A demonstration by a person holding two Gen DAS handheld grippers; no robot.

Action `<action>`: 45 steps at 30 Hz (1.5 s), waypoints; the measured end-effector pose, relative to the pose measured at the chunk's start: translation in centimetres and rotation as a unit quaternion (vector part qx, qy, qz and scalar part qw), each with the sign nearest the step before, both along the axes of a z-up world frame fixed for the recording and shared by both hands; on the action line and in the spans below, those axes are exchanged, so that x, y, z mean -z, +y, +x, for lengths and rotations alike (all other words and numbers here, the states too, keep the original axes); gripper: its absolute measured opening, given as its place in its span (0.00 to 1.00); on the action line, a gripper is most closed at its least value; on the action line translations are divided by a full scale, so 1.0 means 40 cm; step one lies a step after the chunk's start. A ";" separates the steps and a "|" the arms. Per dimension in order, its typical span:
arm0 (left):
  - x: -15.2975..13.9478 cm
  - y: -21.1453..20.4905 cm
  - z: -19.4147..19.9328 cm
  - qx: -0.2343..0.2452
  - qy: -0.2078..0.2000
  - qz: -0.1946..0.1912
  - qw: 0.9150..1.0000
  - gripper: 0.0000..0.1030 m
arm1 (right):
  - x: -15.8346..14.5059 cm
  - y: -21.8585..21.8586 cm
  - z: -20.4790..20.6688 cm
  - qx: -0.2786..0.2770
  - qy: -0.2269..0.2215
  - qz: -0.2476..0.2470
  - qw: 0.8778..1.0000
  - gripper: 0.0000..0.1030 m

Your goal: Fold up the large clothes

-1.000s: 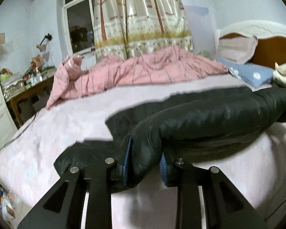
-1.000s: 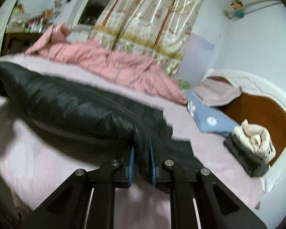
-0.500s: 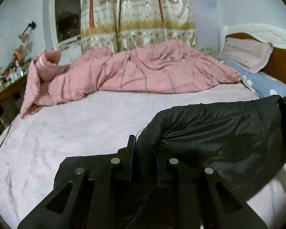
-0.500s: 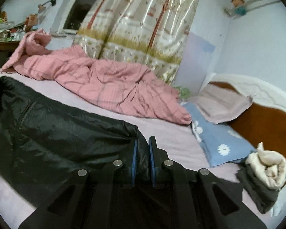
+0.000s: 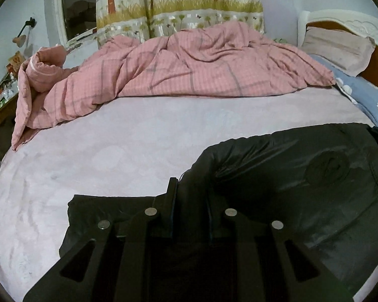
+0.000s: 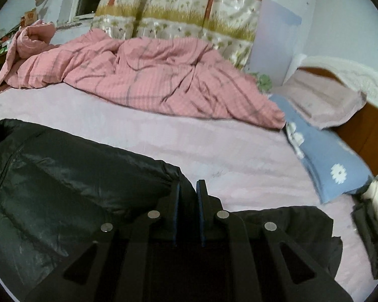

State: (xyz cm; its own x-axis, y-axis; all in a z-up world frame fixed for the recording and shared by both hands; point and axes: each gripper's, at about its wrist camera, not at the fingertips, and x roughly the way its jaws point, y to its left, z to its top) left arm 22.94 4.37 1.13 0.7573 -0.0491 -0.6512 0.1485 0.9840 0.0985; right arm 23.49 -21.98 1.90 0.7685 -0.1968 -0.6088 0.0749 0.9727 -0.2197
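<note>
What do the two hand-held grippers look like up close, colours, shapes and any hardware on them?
The left hand-held gripper and right hand-held gripper look alike: matte black flat-plate frames with angular cut-out windows. Each has four round silver fasteners across the top and two narrow upright fingers, with blue pads on their inner faces. No cables, markings, hands or sleeves show in either view.

Both wrist views are lit by dim, even indoor light with a cool bluish cast; the dark window pane [image 5: 78,7] at far left gives no daylight. The glossy black padded jacket [image 5: 302,176] swallows detail, showing only faint sheen on its creases. Soft highlights glare on the shiny patterned curtain [image 6: 179,2]. Fisheye distortion bends the white carved headboard [image 6: 352,73] and rounds the pale pink bedsheet [image 5: 113,146], with black vignetting at every corner. The right view is slightly smeared, most at the blue flowered pillow [image 6: 327,161].
</note>
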 end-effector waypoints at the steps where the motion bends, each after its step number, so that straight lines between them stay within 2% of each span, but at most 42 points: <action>1: 0.000 0.002 0.002 -0.002 0.001 0.000 1.000 0.20 | 0.003 -0.007 0.008 0.001 0.008 0.012 1.000 0.12; 3: -0.012 0.010 0.001 -0.009 0.005 -0.006 1.000 0.23 | -0.003 -0.020 0.004 -0.001 0.013 0.031 0.999 0.12; 5: -0.040 0.018 -0.017 -0.017 -0.010 -0.007 1.000 0.37 | -0.023 -0.032 -0.015 -0.004 0.004 0.053 0.999 0.14; 6: -0.061 0.023 -0.033 -0.018 -0.027 -0.005 0.999 0.48 | -0.037 -0.041 -0.032 -0.006 -0.005 0.067 0.998 0.17; 7: -0.079 0.028 -0.048 -0.020 -0.042 -0.003 0.999 0.57 | -0.053 -0.051 -0.052 -0.002 -0.019 0.077 0.997 0.29; 8: -0.104 0.035 -0.070 -0.024 -0.061 -0.006 0.998 0.61 | -0.072 -0.062 -0.075 0.004 -0.037 0.088 0.995 0.50; 10: -0.150 0.054 -0.107 -0.025 -0.087 -0.026 0.996 0.77 | -0.108 -0.080 -0.125 0.010 -0.078 0.114 0.990 0.77; 14: -0.227 0.090 -0.201 -0.017 -0.147 -0.053 0.988 0.89 | -0.171 -0.102 -0.222 -0.005 -0.121 0.137 0.983 0.78; 17: -0.251 0.106 -0.262 -0.001 -0.170 -0.060 0.984 0.94 | -0.190 -0.117 -0.307 -0.006 -0.148 0.149 0.978 0.84; 21: -0.217 0.131 -0.297 -0.002 -0.153 -0.071 0.986 0.98 | -0.161 -0.136 -0.413 -0.001 -0.162 0.172 0.972 0.85; 23: -0.180 0.134 -0.295 -0.008 -0.136 -0.060 0.989 0.99 | -0.124 -0.141 -0.448 0.000 -0.155 0.183 0.971 0.85; 26: -0.117 0.149 -0.279 -0.025 -0.109 -0.045 0.993 0.99 | -0.065 -0.148 -0.469 0.016 -0.140 0.174 0.975 0.85; 30: -0.054 0.182 -0.259 -0.048 -0.089 -0.061 0.993 0.99 | -0.010 -0.176 -0.458 0.043 -0.135 0.178 0.974 0.85; 31: -0.036 0.191 -0.253 -0.052 -0.084 -0.066 0.993 0.97 | 0.002 -0.178 -0.449 0.050 -0.127 0.172 0.976 0.77; 32: -0.018 0.198 -0.249 -0.054 -0.077 -0.073 0.993 0.94 | 0.019 -0.180 -0.427 0.054 -0.106 0.159 0.980 0.49; 33: 0.001 0.205 -0.243 -0.052 -0.064 -0.083 0.993 0.89 | 0.031 -0.184 -0.414 0.052 -0.092 0.159 0.982 0.46; 36: 0.041 0.216 -0.227 -0.041 -0.038 -0.116 0.992 0.86 | 0.049 -0.209 -0.407 0.051 -0.092 0.187 0.977 0.47; 37: 0.044 0.216 -0.224 -0.039 -0.035 -0.118 0.992 0.87 | 0.054 -0.216 -0.406 0.052 -0.092 0.196 0.975 0.51; 38: 0.045 0.215 -0.222 -0.040 -0.033 -0.120 0.991 0.88 | 0.061 -0.225 -0.401 0.058 -0.087 0.203 0.974 0.59; 41: 0.063 0.208 -0.210 -0.040 -0.016 -0.120 0.992 0.91 | 0.101 -0.260 -0.370 0.083 -0.050 0.232 0.968 0.78; 43: 0.068 0.208 -0.209 -0.040 -0.012 -0.119 0.992 0.91 | 0.119 -0.290 -0.366 0.082 -0.040 0.277 0.957 0.79; 45: 0.052 0.207 -0.229 -0.043 -0.031 -0.116 0.992 0.89 | 0.121 -0.307 -0.384 0.083 -0.044 0.310 0.946 0.79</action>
